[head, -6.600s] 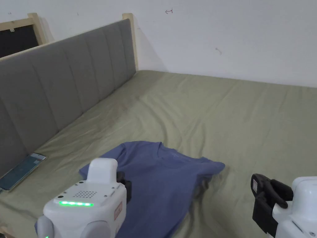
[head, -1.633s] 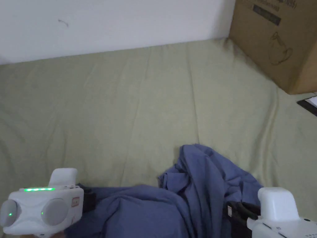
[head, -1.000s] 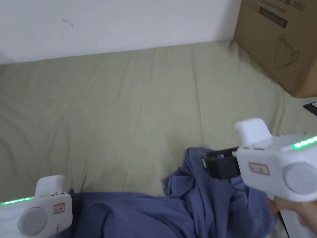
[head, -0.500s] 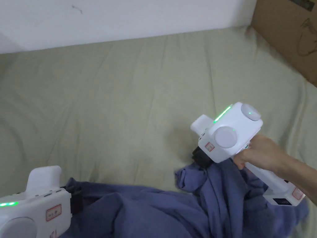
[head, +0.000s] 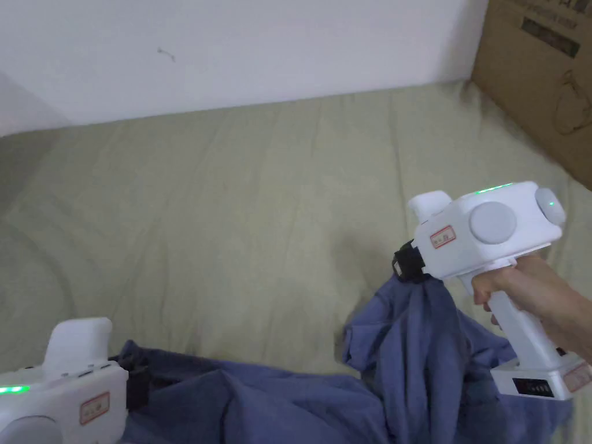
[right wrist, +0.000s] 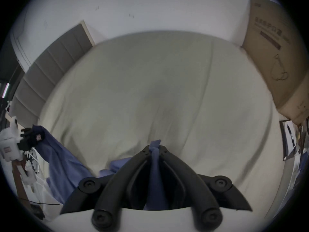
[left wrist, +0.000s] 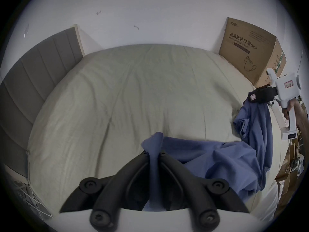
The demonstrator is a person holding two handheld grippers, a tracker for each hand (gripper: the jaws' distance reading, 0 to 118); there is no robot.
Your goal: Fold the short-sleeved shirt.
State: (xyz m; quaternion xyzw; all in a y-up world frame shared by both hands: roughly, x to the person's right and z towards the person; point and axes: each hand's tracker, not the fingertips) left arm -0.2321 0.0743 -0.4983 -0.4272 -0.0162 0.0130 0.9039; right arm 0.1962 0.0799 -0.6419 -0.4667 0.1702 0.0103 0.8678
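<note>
Above the green bed sheet (head: pixel 260 191), blue shirt (head: pixel 416 347) bunched and sagging between left gripper (left wrist: pixel 154 153) and right gripper (right wrist: pixel 154 147), both clamped on thin edges; likely to slip free if tugged apart unevenly.

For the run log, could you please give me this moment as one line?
left gripper: shut on shirt | right gripper: shut on shirt, raised | shirt: bunched, unfolded | bed

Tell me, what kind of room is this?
Most likely a bedroom. A big bed with an olive-green sheet takes up most of the room, and a grey padded headboard stands at one end. A blue shirt lies crumpled on the sheet, and a cardboard box sits against the wall.
</note>
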